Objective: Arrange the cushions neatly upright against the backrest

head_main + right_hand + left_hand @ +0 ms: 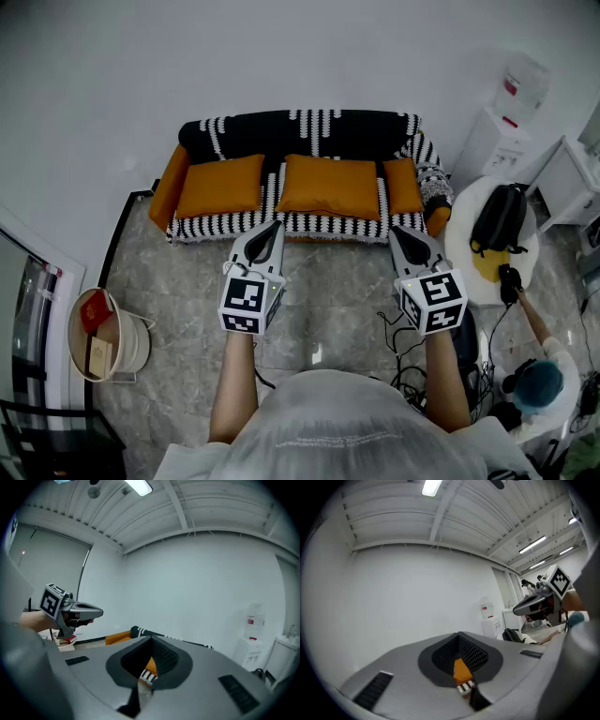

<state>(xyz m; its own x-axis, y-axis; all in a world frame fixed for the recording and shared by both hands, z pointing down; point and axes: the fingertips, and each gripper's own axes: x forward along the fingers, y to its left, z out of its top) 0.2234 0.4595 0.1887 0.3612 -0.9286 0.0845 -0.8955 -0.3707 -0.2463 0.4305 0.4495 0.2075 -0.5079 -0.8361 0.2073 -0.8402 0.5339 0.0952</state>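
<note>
Hovering before the sofa (309, 127), left gripper (272, 228) and right gripper (401, 232) are holding fingers pressed together, empty; orange cushions (330, 186) are lying on it.

The left gripper (459, 644) blocks its own view of the sofa (309, 131), leaving one sliver of orange cushion (461, 670). In the head view, the right edge cuts off a white cabinet (577, 183).

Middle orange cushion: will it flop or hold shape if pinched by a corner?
Probably floppy: the middle cushion looks plump and soft-edged, so it may sag. Being wide, it could slump when stood up unless leaned on the backrest.
</note>
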